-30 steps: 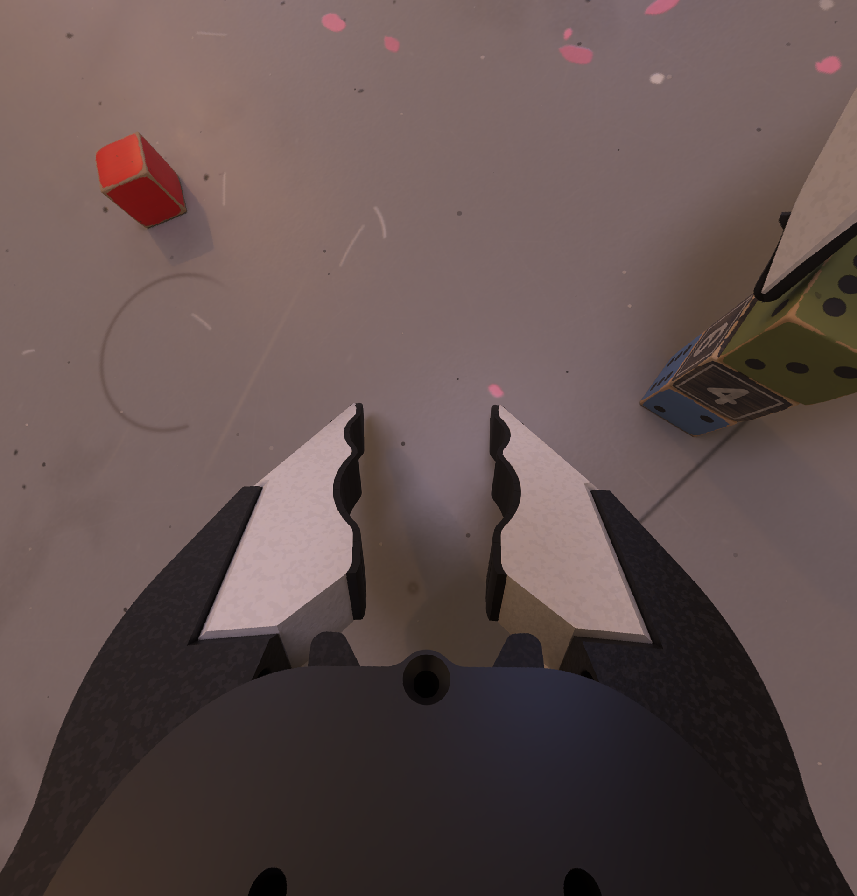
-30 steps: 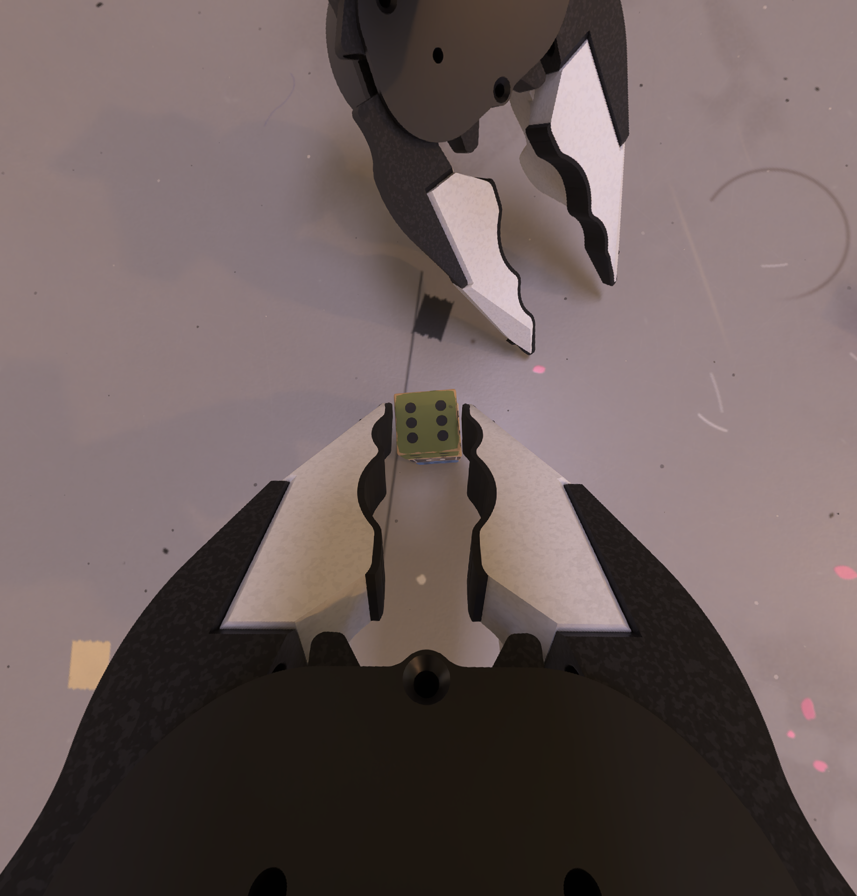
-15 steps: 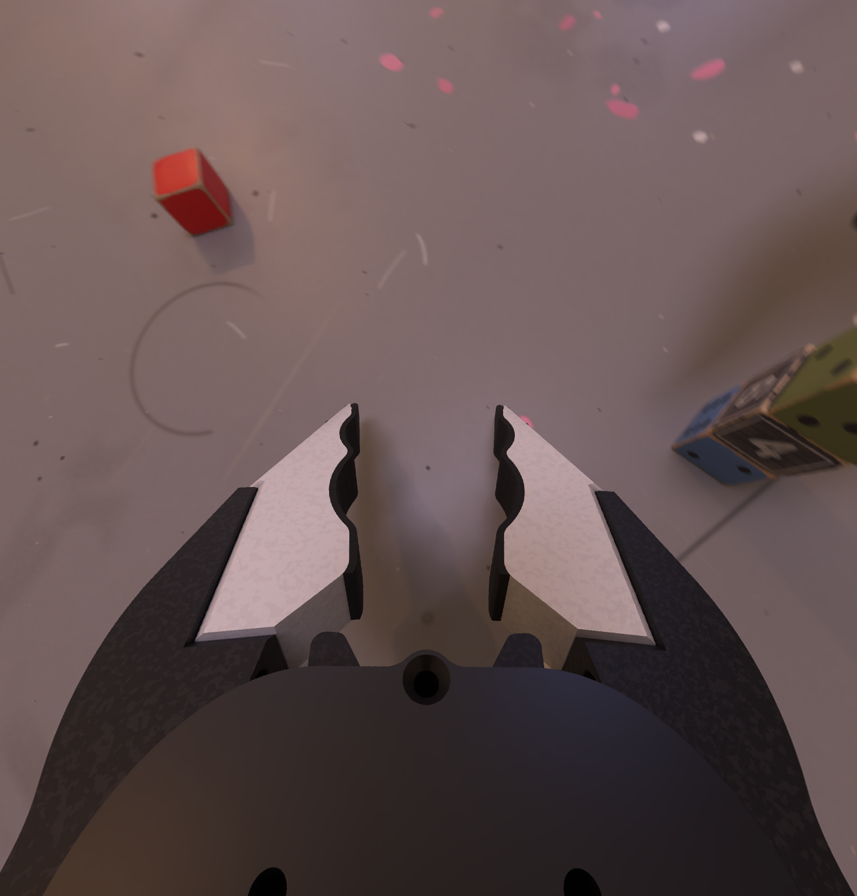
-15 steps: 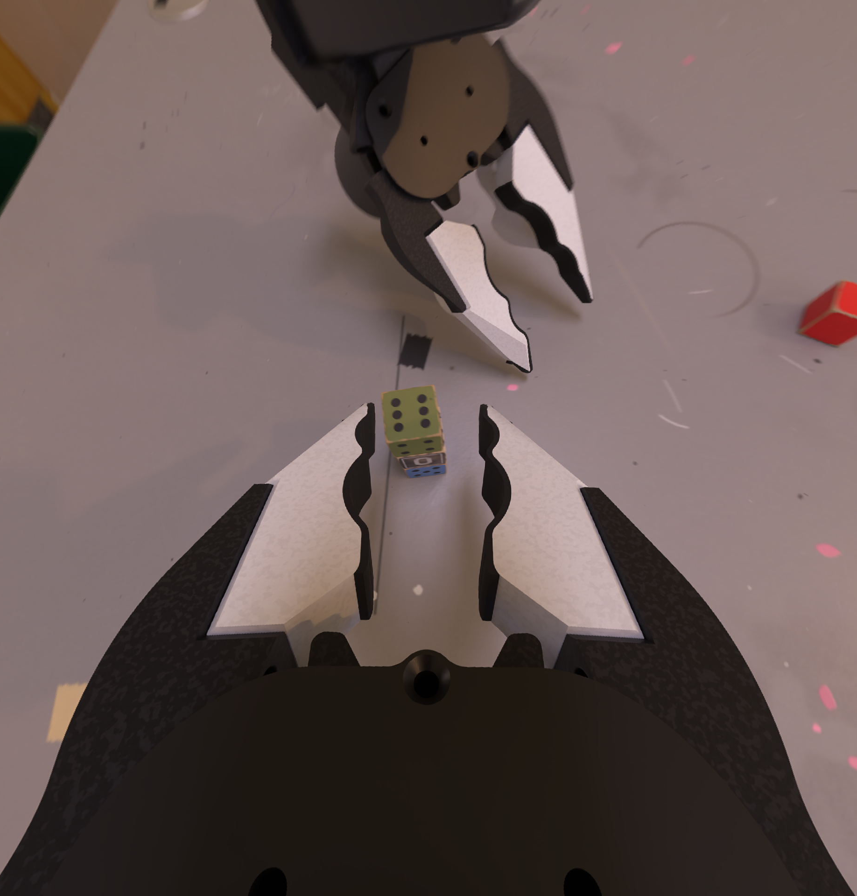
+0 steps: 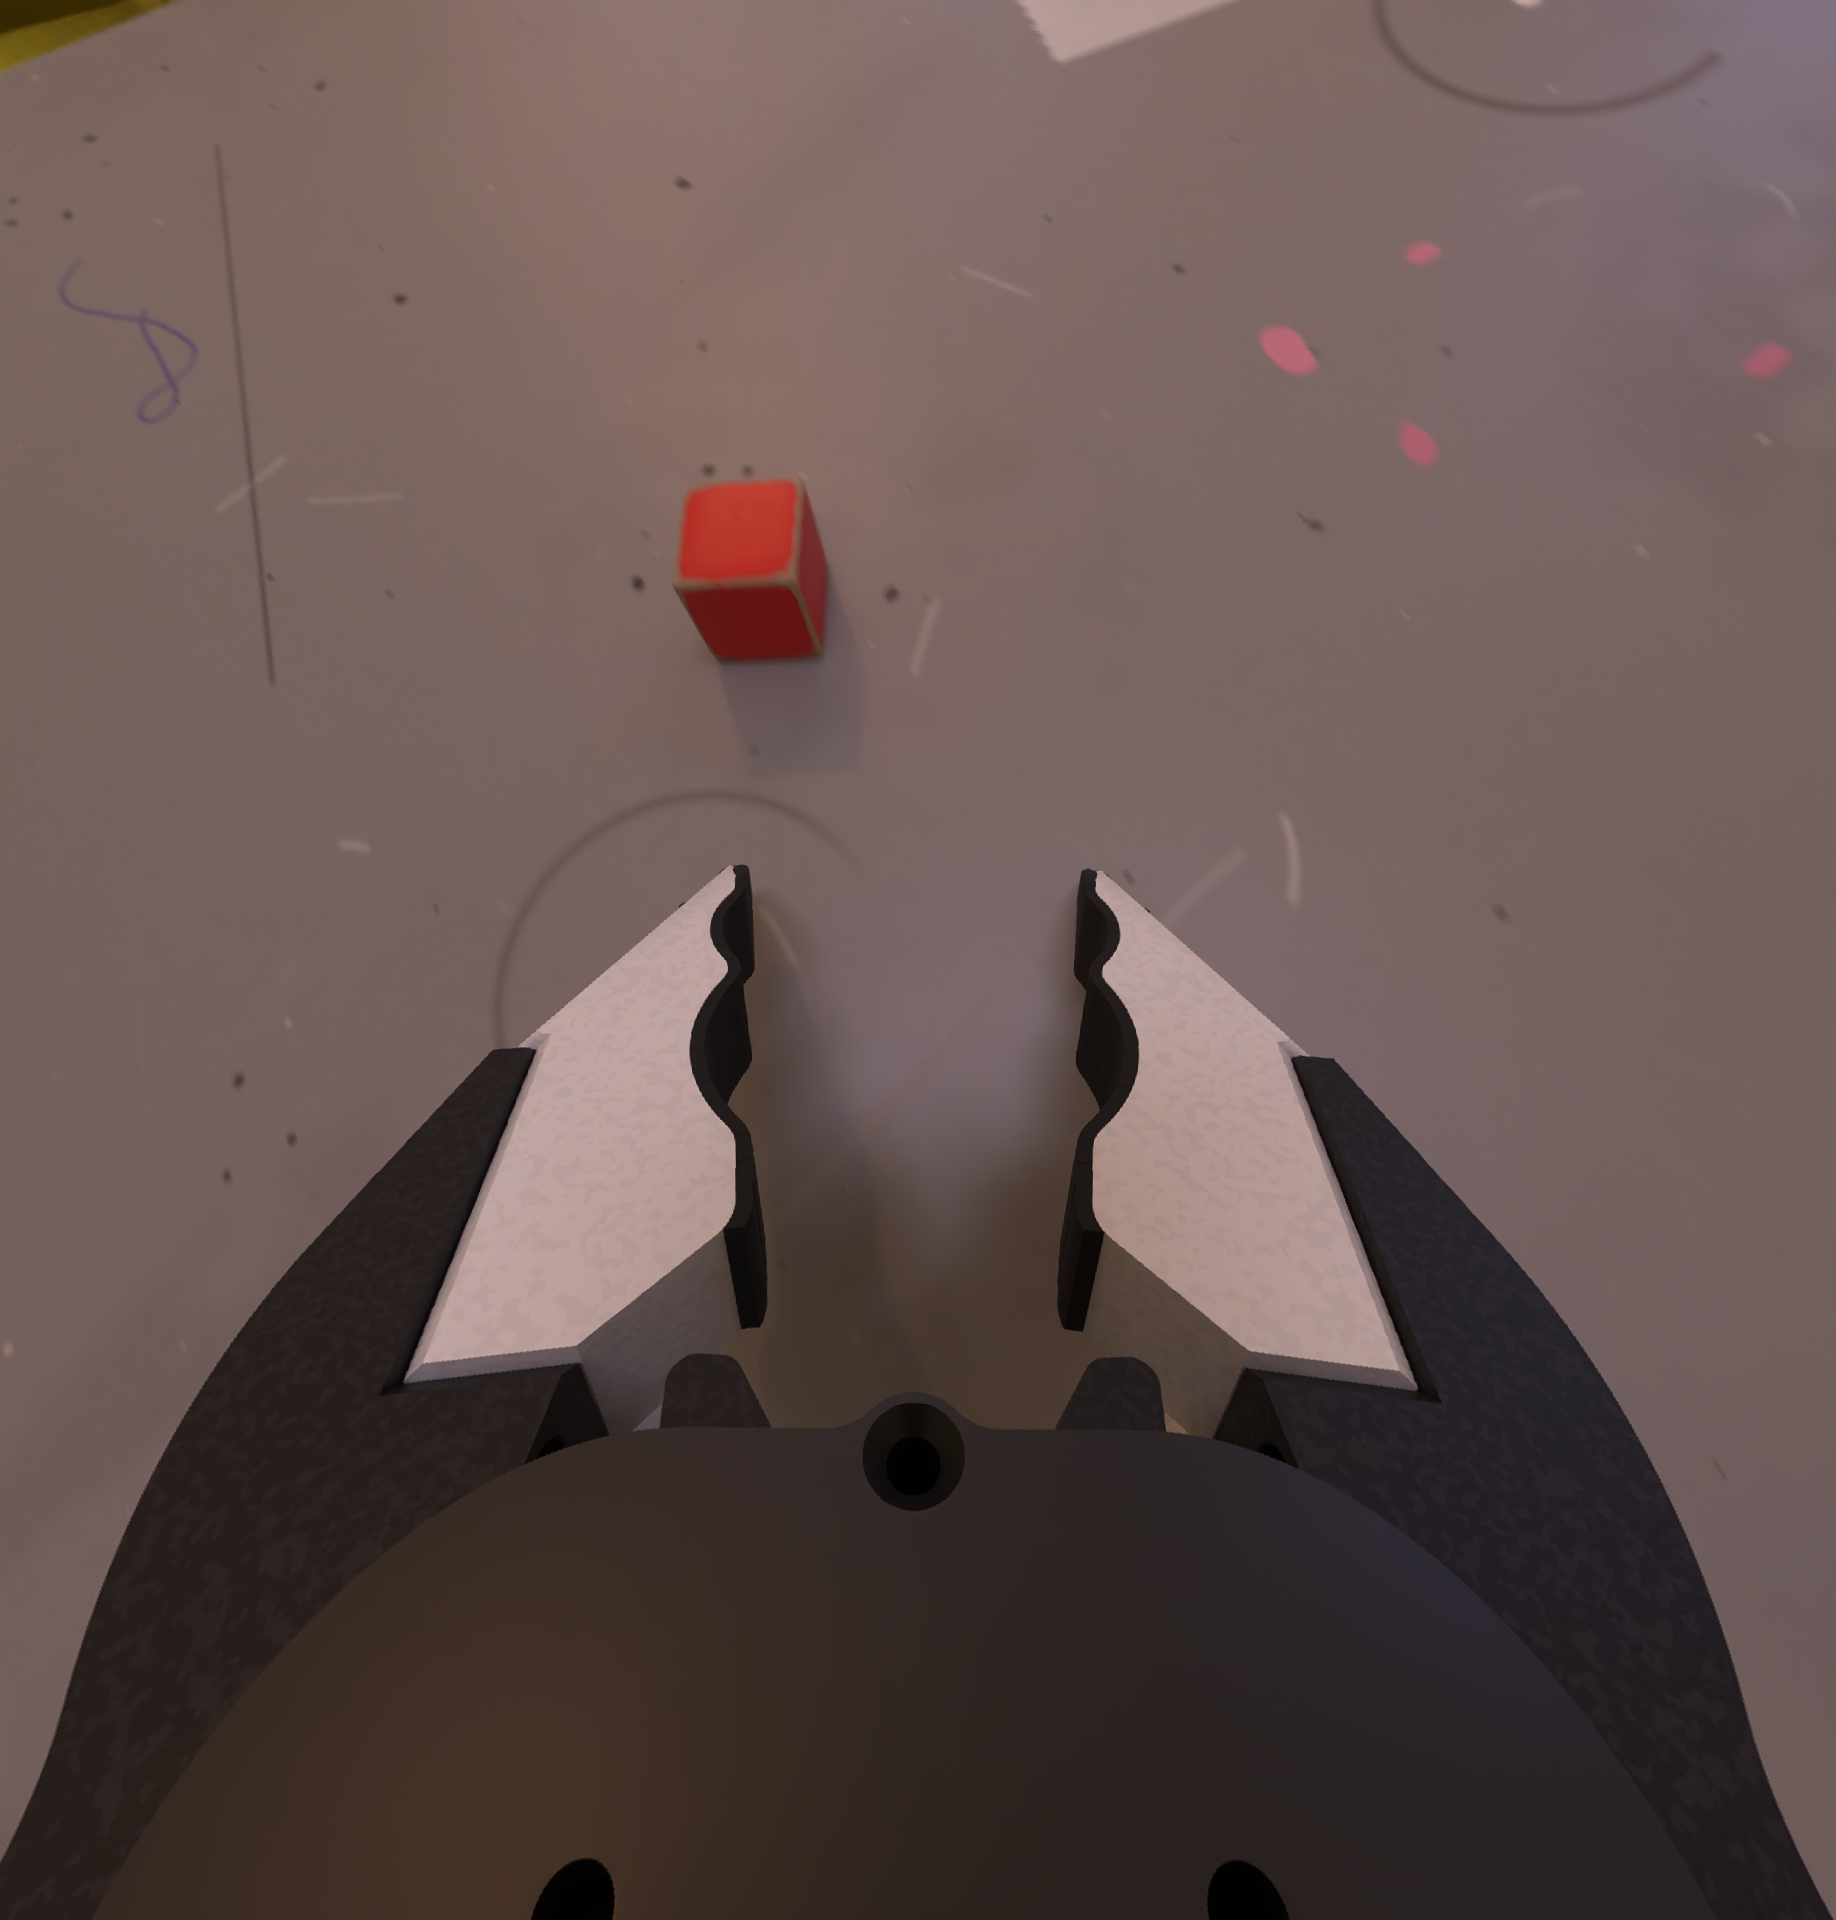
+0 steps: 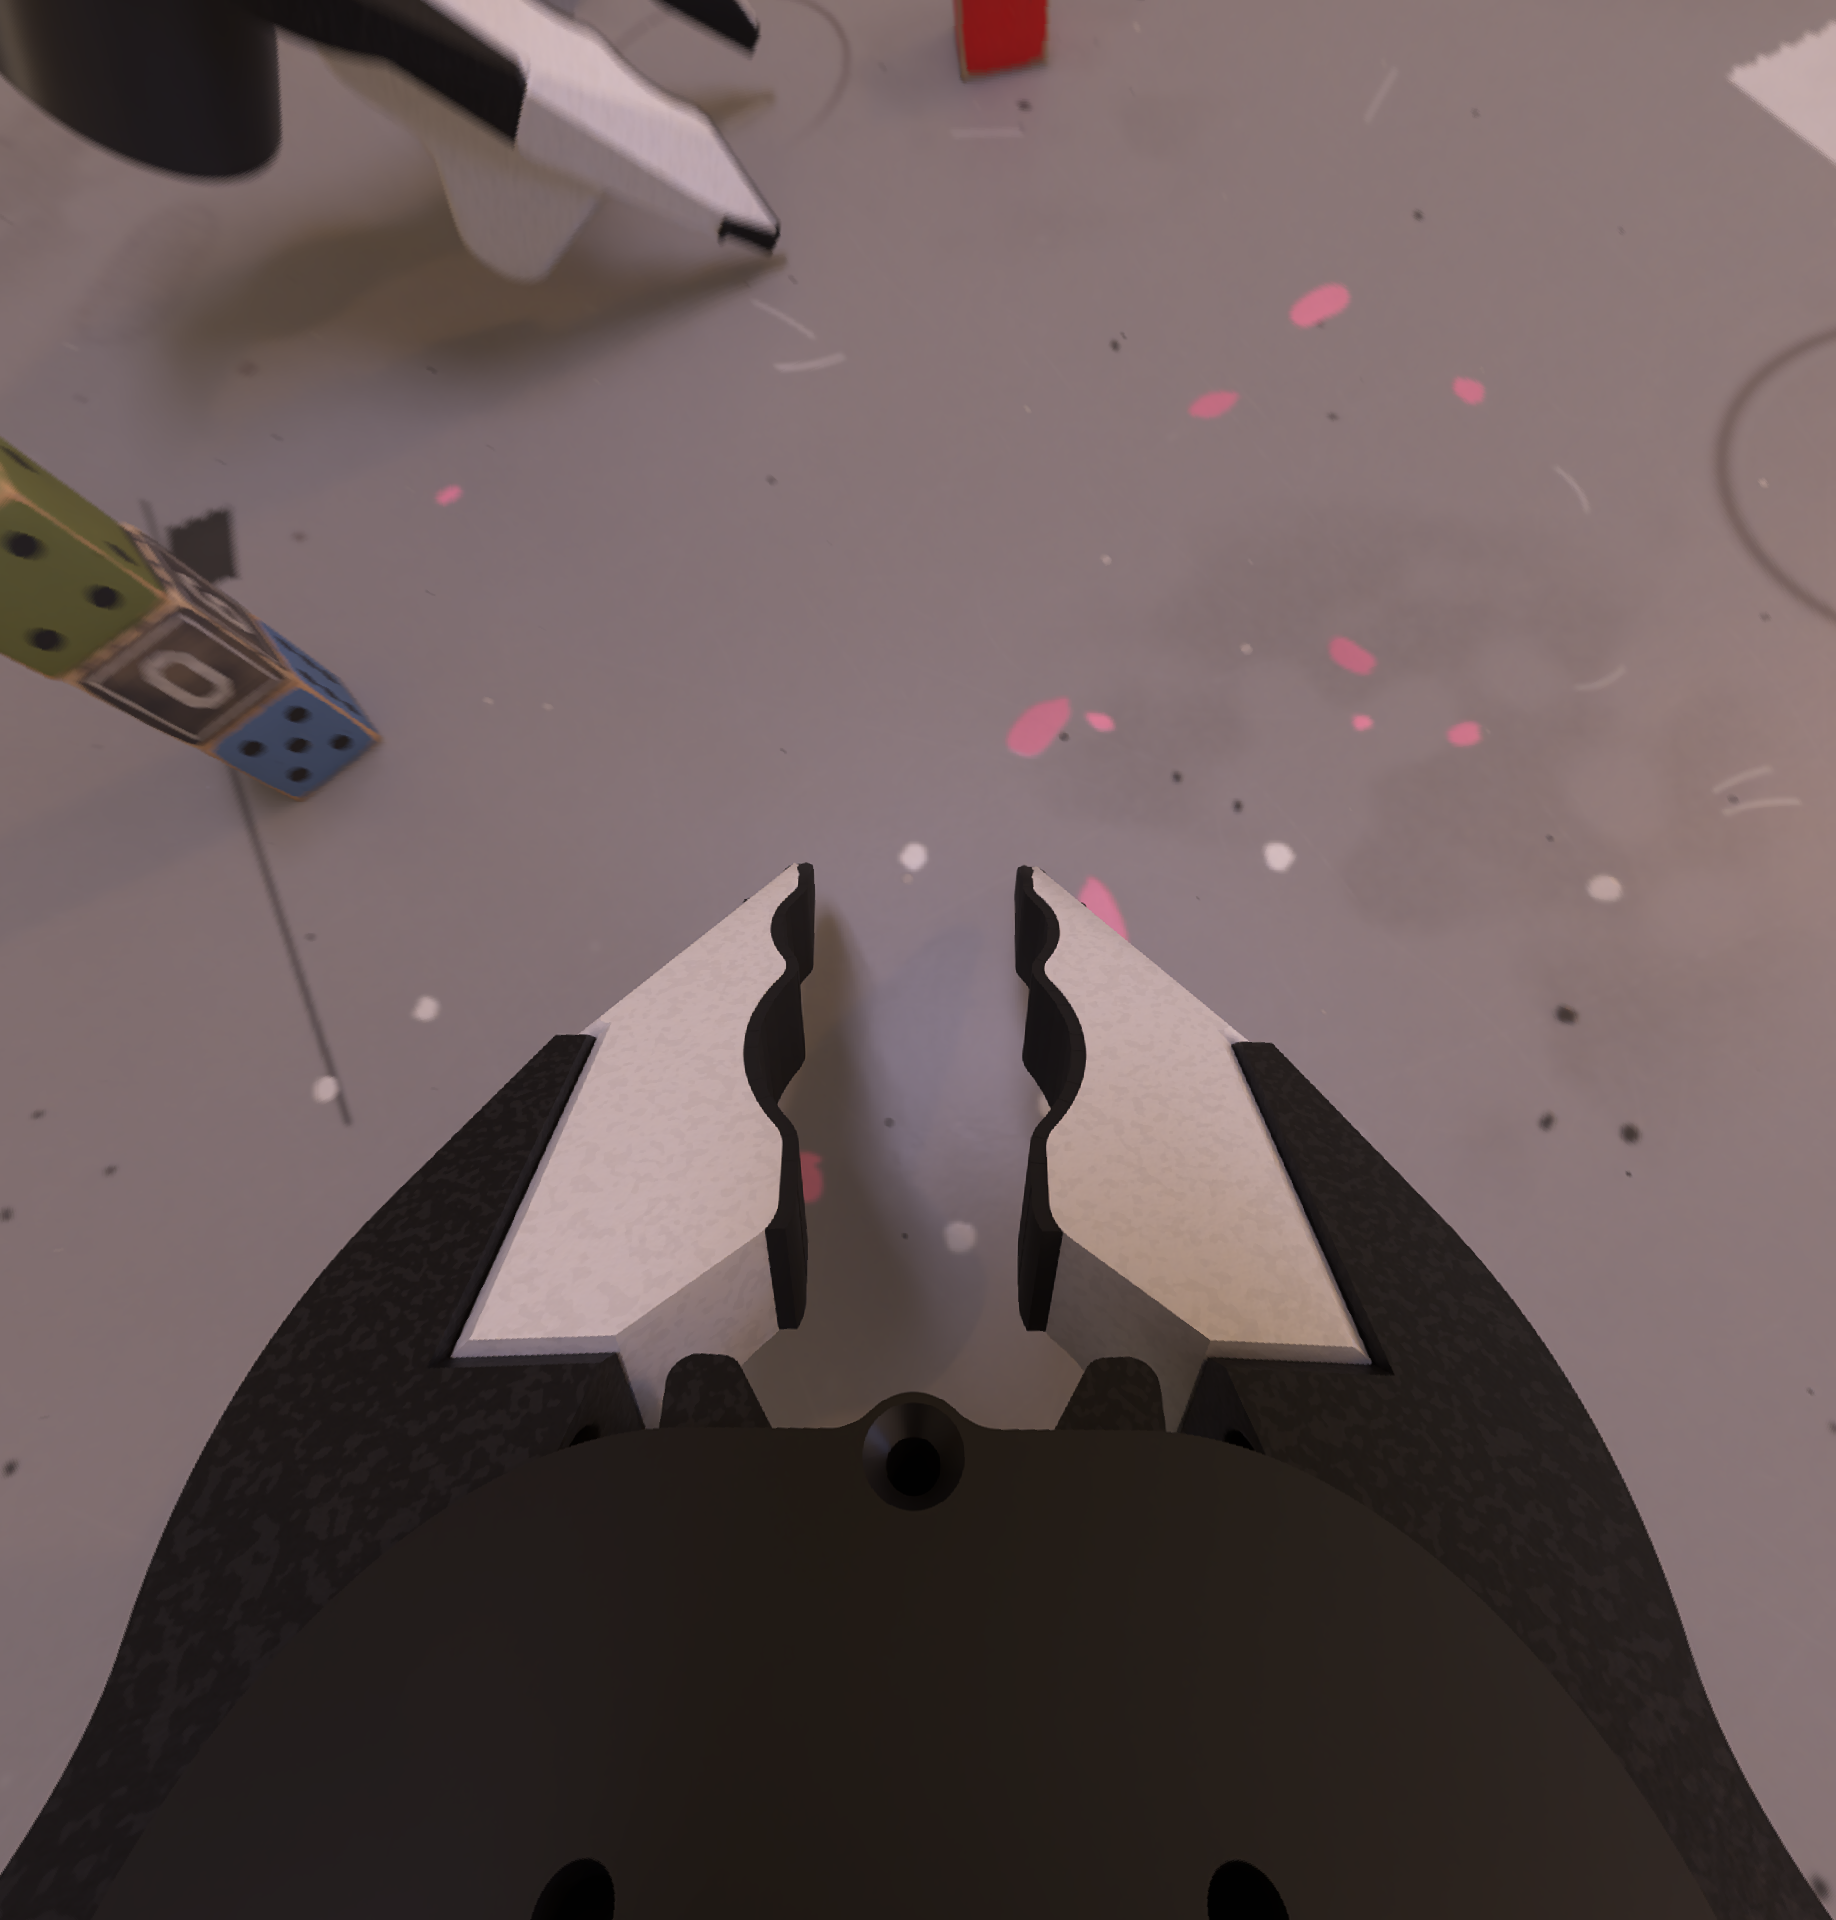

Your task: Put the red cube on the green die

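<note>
left hand-held gripper hovered over the grey surface, jaws set wide with nothing between them. red cube sat flat on the surface ahead of the fingertips at about 11 o'clock, near but clearly apart, not touching either finger. its lit top face and darker near face both showed, with pale worn edges. a thin ring mark lay on the surface between the cube and the left fingertip, partly under that finger. pink flecks were scattered at 1 to 2 o'clock.

right hand-held gripper also stood empty, jaws parted to a narrower gap than the left one's, over bare surface speckled with pink and white spots. green die was at 10 o'clock from its fingertips, well apart, at the left frame edge. it sat as the top of a three-piece stack: green die on a dark numbered block, that on a blue die resting on the surface. the stack looked slanted in this wide view; true lean could not be told.

in the right wrist view the left hand-held gripper appeared at 11 o'clock, fingers aimed toward the red cube, which was cut by the top edge at 12 o'clock. cube and green die were well apart. a white sheet corner showed at 1 o'clock.
</note>
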{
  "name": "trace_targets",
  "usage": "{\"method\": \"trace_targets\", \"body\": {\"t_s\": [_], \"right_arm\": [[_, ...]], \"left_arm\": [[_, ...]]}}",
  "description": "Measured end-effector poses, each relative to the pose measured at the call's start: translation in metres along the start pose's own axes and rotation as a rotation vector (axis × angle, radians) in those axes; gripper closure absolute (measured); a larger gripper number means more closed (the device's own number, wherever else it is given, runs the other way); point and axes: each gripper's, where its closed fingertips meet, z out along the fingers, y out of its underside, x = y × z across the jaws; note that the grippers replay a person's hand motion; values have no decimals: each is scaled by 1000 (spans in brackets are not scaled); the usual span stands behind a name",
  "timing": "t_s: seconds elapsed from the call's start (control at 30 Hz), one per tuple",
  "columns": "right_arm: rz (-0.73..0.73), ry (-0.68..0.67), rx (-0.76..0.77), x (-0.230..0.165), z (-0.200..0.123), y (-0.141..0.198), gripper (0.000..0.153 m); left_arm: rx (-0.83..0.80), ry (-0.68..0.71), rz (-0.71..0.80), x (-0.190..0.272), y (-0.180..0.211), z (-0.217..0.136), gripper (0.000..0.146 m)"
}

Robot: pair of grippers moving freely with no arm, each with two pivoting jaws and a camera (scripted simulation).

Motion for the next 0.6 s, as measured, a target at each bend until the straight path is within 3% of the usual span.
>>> {"method": "trace_targets", "body": {"t_s": [0.3, 0.43, 0.6], "right_arm": [[-6, 11, -4, 5, 6, 5, 114], [0, -5, -2, 4, 7, 5, 113], [-26, 8, -6, 1, 8, 4, 113]], "left_arm": [[-25, 66, -81, -27, -28, 43, 90], [-17, 49, -41, -33, -36, 52, 92], [0, 34, 16, -31, -40, 52, 119]]}}
